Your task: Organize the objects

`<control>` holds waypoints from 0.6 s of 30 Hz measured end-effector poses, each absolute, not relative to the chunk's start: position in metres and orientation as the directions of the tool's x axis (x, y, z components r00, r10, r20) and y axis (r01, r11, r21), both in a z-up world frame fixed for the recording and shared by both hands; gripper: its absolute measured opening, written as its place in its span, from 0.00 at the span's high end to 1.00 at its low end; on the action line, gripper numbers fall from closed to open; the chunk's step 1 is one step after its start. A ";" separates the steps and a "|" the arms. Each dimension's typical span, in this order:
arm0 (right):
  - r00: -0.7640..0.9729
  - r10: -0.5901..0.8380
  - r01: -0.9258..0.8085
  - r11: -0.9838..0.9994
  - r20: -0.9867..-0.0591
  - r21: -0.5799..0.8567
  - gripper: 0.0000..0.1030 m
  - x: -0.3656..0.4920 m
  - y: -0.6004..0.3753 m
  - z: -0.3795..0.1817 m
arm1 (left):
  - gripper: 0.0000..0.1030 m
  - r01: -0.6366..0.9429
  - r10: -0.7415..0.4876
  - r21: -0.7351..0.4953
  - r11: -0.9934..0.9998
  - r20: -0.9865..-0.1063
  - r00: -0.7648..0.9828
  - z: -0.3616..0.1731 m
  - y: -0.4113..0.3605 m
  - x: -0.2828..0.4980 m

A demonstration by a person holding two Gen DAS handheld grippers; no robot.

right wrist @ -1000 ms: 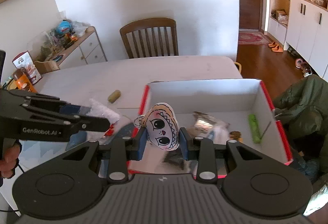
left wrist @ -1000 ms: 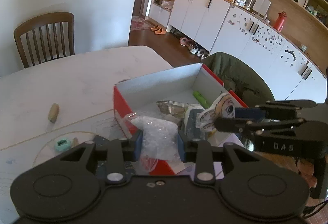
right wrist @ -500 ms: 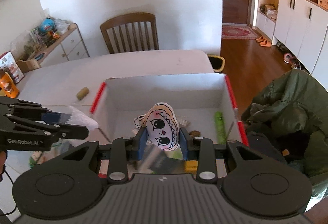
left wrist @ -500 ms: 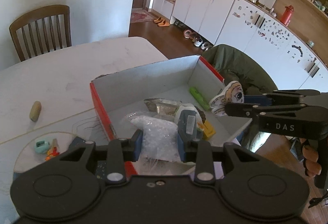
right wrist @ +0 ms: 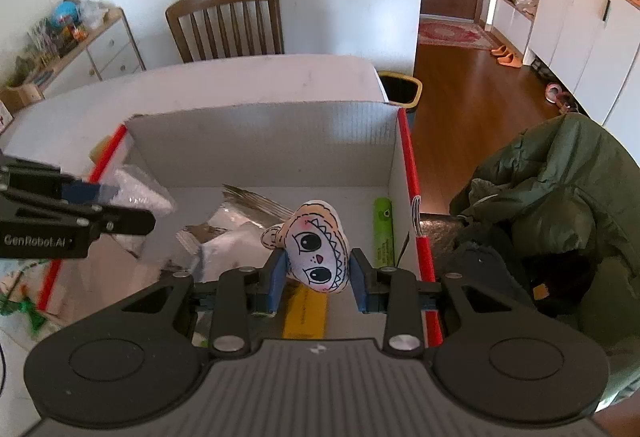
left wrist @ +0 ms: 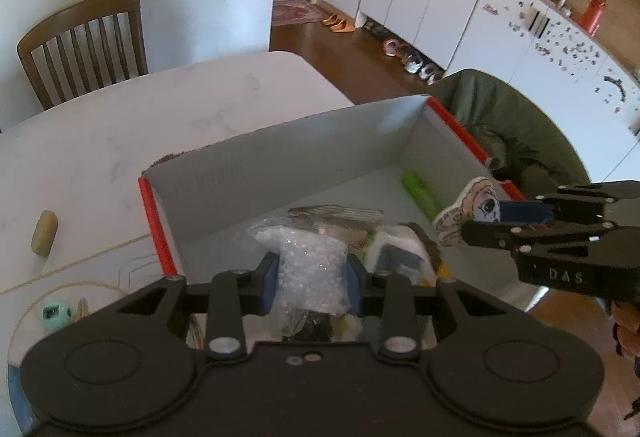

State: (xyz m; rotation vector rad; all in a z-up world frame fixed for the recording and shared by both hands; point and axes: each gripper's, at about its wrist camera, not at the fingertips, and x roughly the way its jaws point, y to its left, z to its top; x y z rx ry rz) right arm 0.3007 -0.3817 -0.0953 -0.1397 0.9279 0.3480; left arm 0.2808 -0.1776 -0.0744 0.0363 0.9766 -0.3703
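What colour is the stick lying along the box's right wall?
Lime green stick, clearest in the right wrist view.

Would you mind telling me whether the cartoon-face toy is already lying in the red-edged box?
Not yet. The right claw is shut on the cartoon-face toy, holding it above the red-edged box.

Red-edged white box (right wrist: 406,141); white face toy (right wrist: 316,247) with black outlines; lime-green tube (right wrist: 383,231); olive-green coat (right wrist: 560,189) at right.
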 end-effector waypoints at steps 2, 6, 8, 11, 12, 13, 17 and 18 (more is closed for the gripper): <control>0.540 0.227 -0.356 0.934 -0.810 0.025 0.68 0.308 -0.382 -0.101 | 0.68 0.313 -0.271 -0.119 0.942 -0.820 0.504 -0.079 -0.180 0.289; 0.525 0.218 -0.378 0.926 -0.822 0.005 0.68 0.320 -0.379 -0.109 | 0.68 0.299 -0.247 -0.102 0.949 -0.832 0.498 -0.088 -0.183 0.303; 0.521 0.214 -0.384 0.923 -0.827 -0.003 0.68 0.324 -0.378 -0.114 | 0.68 0.292 -0.241 -0.103 0.951 -0.838 0.489 -0.092 -0.184 0.308; 0.520 0.208 -0.392 0.920 -0.828 -0.015 0.68 0.330 -0.374 -0.119 | 0.68 0.283 -0.230 -0.099 0.954 -0.848 0.478 -0.099 -0.183 0.314; 0.524 0.203 -0.396 0.918 -0.827 -0.025 0.68 0.332 -0.372 -0.119 | 0.68 0.282 -0.226 -0.097 0.955 -0.850 0.475 -0.100 -0.184 0.316; 0.527 0.199 -0.398 0.917 -0.826 -0.033 0.68 0.333 -0.371 -0.120 | 0.68 0.283 -0.222 -0.091 0.955 -0.852 0.474 -0.101 -0.185 0.317; 0.534 0.187 -0.416 0.907 -0.825 -0.064 0.68 0.338 -0.365 -0.121 | 0.68 0.291 -0.203 -0.067 0.954 -0.861 0.467 -0.107 -0.190 0.323; 0.537 0.179 -0.422 0.903 -0.824 -0.079 0.68 0.339 -0.363 -0.121 | 0.68 0.294 -0.196 -0.057 0.954 -0.863 0.466 -0.109 -0.191 0.323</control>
